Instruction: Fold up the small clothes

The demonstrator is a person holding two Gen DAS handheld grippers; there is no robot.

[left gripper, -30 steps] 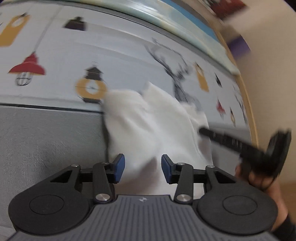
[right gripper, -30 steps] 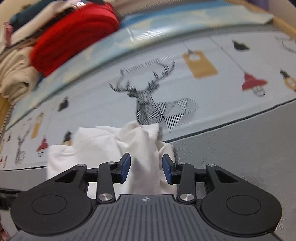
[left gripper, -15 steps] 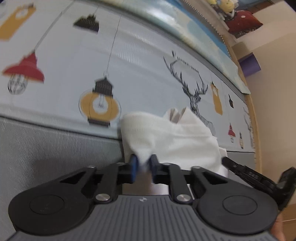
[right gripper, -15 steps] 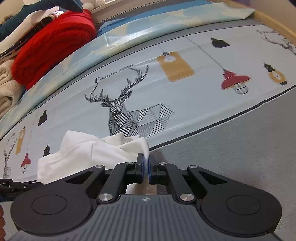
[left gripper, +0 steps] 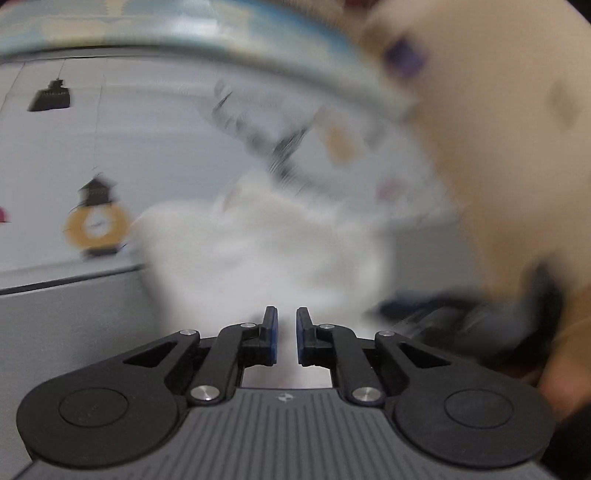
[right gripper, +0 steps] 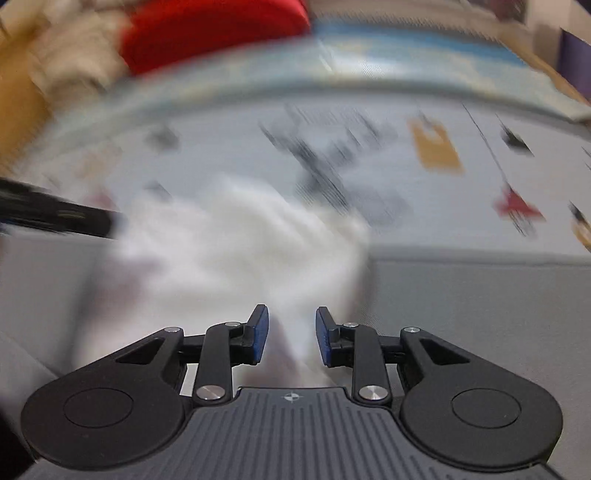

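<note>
A small white garment [left gripper: 258,251] lies crumpled on the printed bed sheet [left gripper: 147,147], blurred by motion in both views. My left gripper [left gripper: 286,332] is at its near edge, its blue pads a narrow gap apart with white cloth pinched between them. In the right wrist view the same garment [right gripper: 236,251] spreads ahead of my right gripper [right gripper: 291,334]. Its jaws are opening, and a fold of cloth rises between the pads without being pressed. The right gripper's dark body [left gripper: 461,321] shows at the garment's right side, the left gripper's finger [right gripper: 55,216] at its left.
The sheet carries a lantern print [left gripper: 96,221] and a deer drawing [right gripper: 332,173], with a grey band [right gripper: 480,295] along the near side. Red folded clothes [right gripper: 214,33] and pale ones [right gripper: 62,62] are stacked at the back left. A purple object [left gripper: 404,59] stands beyond the bed.
Both grippers closed on the garment's near edge, then swung sideways with a roll. The right jaws have since parted from the cloth, while the left still pinch it.
</note>
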